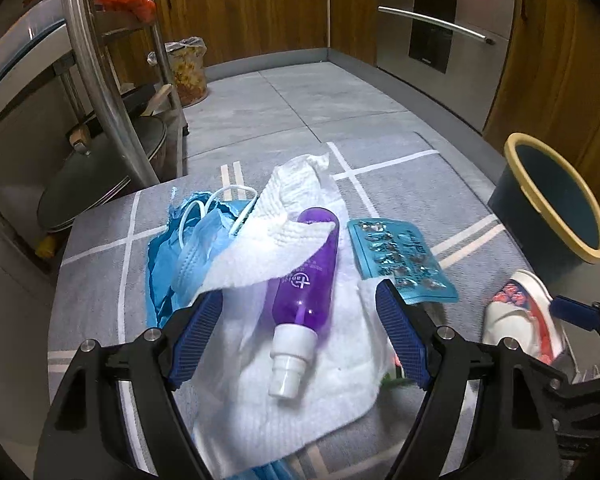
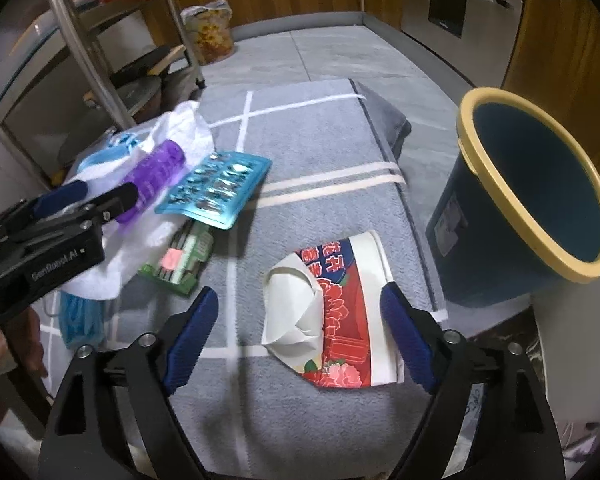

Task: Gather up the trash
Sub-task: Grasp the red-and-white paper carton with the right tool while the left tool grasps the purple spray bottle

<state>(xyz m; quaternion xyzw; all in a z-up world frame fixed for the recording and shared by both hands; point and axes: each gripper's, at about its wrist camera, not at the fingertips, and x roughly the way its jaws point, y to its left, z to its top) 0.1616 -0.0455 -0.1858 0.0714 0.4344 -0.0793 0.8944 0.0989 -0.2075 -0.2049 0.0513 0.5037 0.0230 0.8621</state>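
Observation:
A purple spray bottle (image 1: 306, 276) lies on a white paper towel (image 1: 284, 216), cap towards me. My left gripper (image 1: 298, 296) hovers open over them, a pad on each side of the bottle and clear of it. A crushed red-and-white paper cup (image 2: 336, 312) lies on the grey mat (image 2: 308, 152). My right gripper (image 2: 298, 294) is open around the cup; its right pad is close to the cup's edge, its left pad well apart. A blue bin (image 2: 532, 184) with a yellow rim stands to the right of the mat. In the right wrist view the left gripper (image 2: 96, 196) shows at the left.
A teal blister pack (image 1: 400, 256) lies right of the bottle, a blue face mask (image 1: 192, 248) to its left. A green packet (image 2: 180, 260) pokes out from under the towel. A metal rack (image 1: 100, 80) with pans stands at the left; wooden cabinets and an oven line the back.

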